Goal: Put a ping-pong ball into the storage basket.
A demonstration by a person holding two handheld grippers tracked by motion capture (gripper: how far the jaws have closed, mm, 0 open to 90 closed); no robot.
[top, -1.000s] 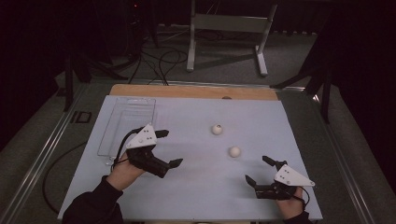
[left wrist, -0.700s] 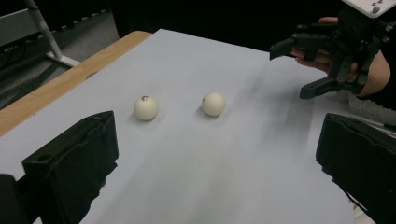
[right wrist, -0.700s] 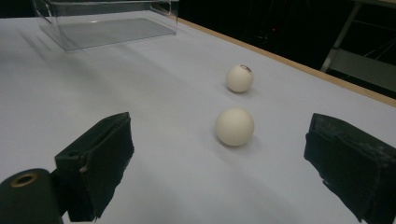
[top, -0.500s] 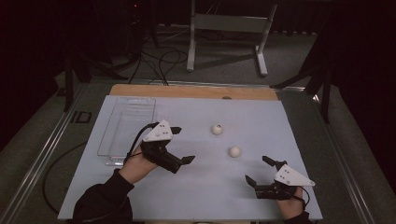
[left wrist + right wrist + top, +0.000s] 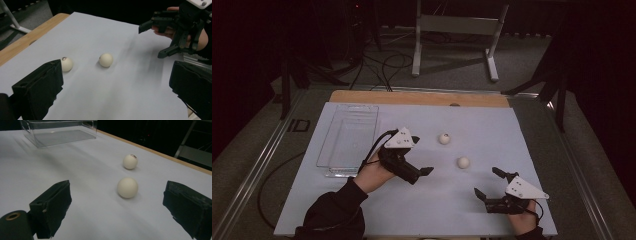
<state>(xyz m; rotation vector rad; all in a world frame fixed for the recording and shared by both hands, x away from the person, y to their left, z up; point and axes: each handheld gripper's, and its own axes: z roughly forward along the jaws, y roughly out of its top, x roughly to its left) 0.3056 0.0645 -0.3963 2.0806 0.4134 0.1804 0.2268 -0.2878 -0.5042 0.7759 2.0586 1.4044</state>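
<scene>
both my tongs, left [image 5: 421,165] and right [image 5: 486,183], gape wide, aimed at the two balls [image 5: 463,162] to grab for the tray [image 5: 328,152].

No legible text, label, brand, number or sign. The ball [image 5: 130,161] farther from the clear tray [image 5: 60,131] bears a small dark mark at its top, too small and blurred to read as lettering.
</scene>
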